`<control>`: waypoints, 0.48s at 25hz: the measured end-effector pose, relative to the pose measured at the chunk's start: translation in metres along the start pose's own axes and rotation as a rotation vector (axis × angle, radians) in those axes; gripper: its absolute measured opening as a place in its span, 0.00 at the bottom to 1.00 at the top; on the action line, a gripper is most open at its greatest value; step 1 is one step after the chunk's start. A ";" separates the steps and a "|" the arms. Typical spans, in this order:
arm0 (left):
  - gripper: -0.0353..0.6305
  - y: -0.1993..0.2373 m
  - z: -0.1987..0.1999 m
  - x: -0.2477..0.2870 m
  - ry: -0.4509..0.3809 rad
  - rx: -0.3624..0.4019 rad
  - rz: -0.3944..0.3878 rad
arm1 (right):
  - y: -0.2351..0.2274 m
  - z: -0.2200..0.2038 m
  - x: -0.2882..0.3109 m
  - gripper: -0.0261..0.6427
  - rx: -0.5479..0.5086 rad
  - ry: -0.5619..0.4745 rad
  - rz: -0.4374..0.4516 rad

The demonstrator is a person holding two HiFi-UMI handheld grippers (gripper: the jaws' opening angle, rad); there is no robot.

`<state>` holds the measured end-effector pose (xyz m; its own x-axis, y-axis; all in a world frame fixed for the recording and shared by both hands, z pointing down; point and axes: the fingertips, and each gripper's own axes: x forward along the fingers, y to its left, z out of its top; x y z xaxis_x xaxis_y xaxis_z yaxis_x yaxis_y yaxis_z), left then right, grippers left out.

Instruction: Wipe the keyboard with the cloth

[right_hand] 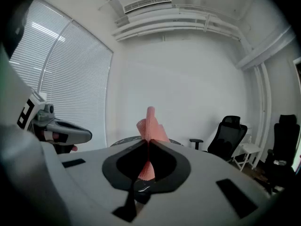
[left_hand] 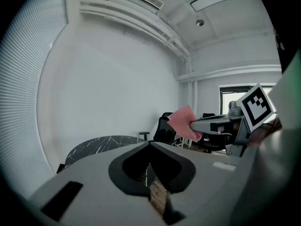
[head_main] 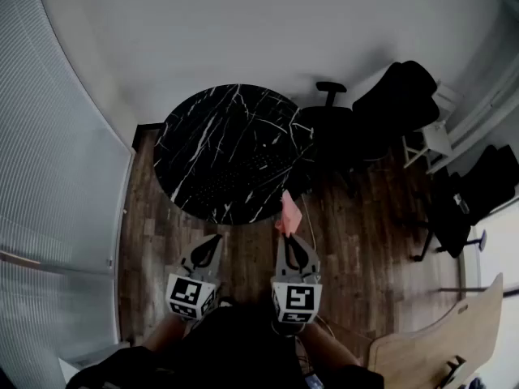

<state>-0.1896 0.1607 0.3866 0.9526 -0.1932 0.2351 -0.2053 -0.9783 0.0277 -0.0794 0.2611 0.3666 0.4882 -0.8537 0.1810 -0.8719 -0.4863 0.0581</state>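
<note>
Step in hand: the approach; wiping has not begun.

My right tongs [head_main: 286, 235] are clamped on the pink cloth [head_main: 290, 211], which stands up out of the closed tips, held in the air short of the round black counter [head_main: 203, 128]. My left tongs [head_main: 216, 238] are closed with nothing between them.

The keyboard [head_main: 237, 174] reads only as a faint dotted patch on the dark top, so I hold that identification as uncertain.

Next move, in my judgement: carry the cloth forward over the counter and lower it flat onto the keys.
</note>
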 end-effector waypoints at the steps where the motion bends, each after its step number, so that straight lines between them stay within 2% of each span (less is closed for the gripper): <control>1: 0.05 0.000 0.000 -0.002 -0.003 -0.002 -0.002 | 0.003 -0.001 -0.001 0.05 -0.003 0.005 -0.003; 6: 0.05 0.007 -0.005 -0.014 -0.011 -0.035 -0.007 | 0.020 -0.002 -0.006 0.05 -0.027 0.038 0.003; 12: 0.05 0.016 -0.021 -0.022 -0.002 -0.074 -0.035 | 0.032 -0.006 -0.006 0.05 -0.067 0.041 -0.029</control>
<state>-0.2187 0.1514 0.4027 0.9599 -0.1595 0.2305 -0.1880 -0.9763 0.1074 -0.1106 0.2520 0.3731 0.5128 -0.8303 0.2183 -0.8585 -0.4963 0.1293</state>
